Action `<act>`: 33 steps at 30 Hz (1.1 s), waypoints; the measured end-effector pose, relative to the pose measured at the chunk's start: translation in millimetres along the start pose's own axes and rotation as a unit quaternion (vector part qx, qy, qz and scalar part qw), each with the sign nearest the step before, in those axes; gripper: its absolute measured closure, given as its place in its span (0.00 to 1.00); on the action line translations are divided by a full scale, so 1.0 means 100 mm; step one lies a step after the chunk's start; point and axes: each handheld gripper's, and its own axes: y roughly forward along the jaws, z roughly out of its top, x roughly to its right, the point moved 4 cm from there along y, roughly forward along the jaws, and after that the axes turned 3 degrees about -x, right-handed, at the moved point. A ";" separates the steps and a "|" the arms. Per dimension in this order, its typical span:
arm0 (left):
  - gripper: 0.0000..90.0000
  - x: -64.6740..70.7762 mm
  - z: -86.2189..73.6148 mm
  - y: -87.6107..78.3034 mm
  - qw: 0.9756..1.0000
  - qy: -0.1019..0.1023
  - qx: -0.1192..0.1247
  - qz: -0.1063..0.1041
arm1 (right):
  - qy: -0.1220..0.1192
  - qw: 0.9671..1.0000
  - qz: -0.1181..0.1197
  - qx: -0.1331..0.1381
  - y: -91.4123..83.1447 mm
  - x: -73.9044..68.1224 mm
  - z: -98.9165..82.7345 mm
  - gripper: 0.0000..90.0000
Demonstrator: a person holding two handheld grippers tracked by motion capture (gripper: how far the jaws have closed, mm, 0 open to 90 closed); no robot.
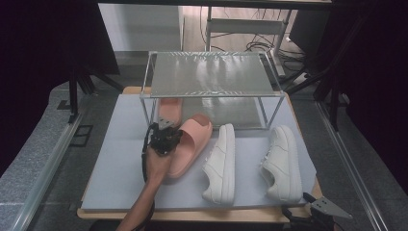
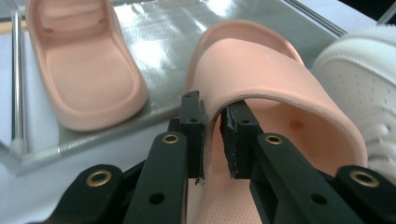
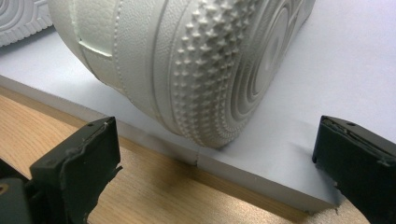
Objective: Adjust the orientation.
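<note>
My left gripper (image 1: 167, 134) (image 2: 212, 135) is shut on the left edge of a pink slipper (image 1: 190, 144) (image 2: 261, 70), where its strap meets the sole. That slipper lies on the grey mat (image 1: 120, 159) in front of the rack. A second pink slipper (image 1: 169, 109) (image 2: 84, 70) rests on the lower shelf of the metal rack (image 1: 211, 72). My right gripper (image 1: 315, 208) (image 3: 215, 158) stands open at the mat's near right corner. It faces the heel of a white sneaker (image 1: 283, 161) (image 3: 187, 65) without touching it.
Another white sneaker (image 1: 220, 161) lies on its side between the held slipper and the right sneaker. The rack has a shiny top shelf and thin metal posts (image 2: 16, 79). The wooden table edge (image 1: 192, 215) runs along the mat's front.
</note>
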 end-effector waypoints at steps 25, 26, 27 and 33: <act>0.87 -0.09 0.29 0.70 0.997 -0.033 0.013 0.065 | 0.003 1.000 0.005 0.004 -0.01 0.01 -0.01 0.01; 0.87 -0.10 0.29 0.72 0.997 -0.036 0.013 0.068 | 0.003 1.000 0.005 0.004 -0.01 0.01 -0.01 0.01; 0.87 -0.12 0.29 0.74 0.997 -0.040 0.012 0.069 | 0.003 1.000 0.005 0.004 -0.01 0.01 -0.01 0.01; 0.87 -0.24 0.26 0.75 0.995 -0.058 0.015 0.080 | 0.004 1.000 0.005 0.004 -0.01 0.01 -0.01 0.01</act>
